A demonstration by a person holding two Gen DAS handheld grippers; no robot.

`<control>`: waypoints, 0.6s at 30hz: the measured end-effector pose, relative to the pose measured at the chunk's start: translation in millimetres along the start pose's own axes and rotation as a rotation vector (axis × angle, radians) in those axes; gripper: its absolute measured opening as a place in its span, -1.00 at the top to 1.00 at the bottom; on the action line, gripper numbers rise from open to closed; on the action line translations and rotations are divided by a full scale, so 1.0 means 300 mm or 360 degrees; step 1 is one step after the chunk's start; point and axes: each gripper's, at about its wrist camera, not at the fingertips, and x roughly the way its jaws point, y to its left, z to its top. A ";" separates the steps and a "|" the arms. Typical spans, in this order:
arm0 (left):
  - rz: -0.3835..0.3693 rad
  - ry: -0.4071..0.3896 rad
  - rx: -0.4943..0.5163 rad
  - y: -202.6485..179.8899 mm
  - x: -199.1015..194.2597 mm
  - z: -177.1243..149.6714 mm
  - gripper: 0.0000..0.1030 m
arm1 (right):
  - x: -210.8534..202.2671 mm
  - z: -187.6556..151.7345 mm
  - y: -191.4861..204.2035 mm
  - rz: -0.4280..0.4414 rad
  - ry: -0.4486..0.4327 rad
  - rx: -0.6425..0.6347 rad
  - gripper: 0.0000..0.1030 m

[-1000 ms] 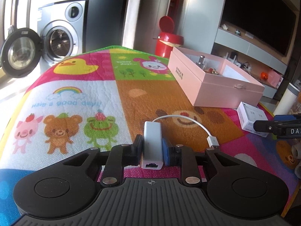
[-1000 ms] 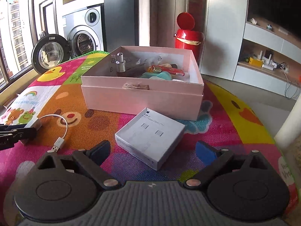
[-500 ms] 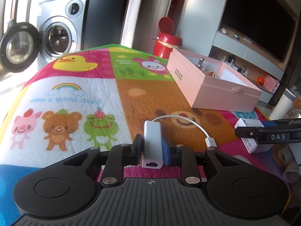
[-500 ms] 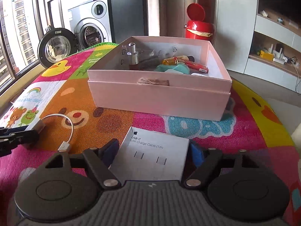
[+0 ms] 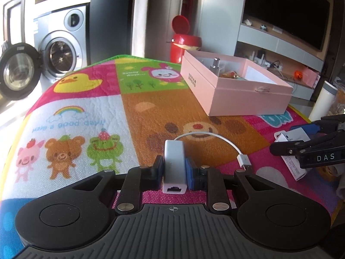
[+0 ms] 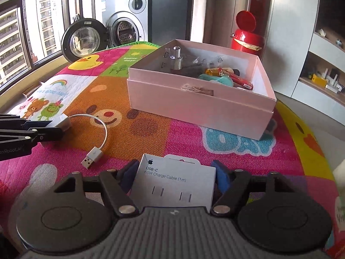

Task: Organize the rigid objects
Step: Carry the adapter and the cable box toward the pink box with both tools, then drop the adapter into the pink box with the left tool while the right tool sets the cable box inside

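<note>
Gripper (image 6: pixel 174 172) before pink box (image 6: pixel 200 108)

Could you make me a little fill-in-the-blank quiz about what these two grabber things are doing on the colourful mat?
1. The left gripper is shut on a silver adapter with a short ____ cable.
2. The white carton between the right gripper's pads reads "USB-C 60W Charge ____".
3. The pink box stands ____, without a lid.

Missing words: white; Cable; open

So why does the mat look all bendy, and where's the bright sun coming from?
Left wrist view: the fisheye lens bulges the play mat, with glare at the left edge. Right wrist view: daylight enters through the window, and the pink box looks sharp.
</note>
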 end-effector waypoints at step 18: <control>-0.0074 -0.0630 0.0419 -0.341 -0.146 0.539 0.51 | -0.336 -0.016 -0.148 0.0004 -0.0404 0.0153 -0.32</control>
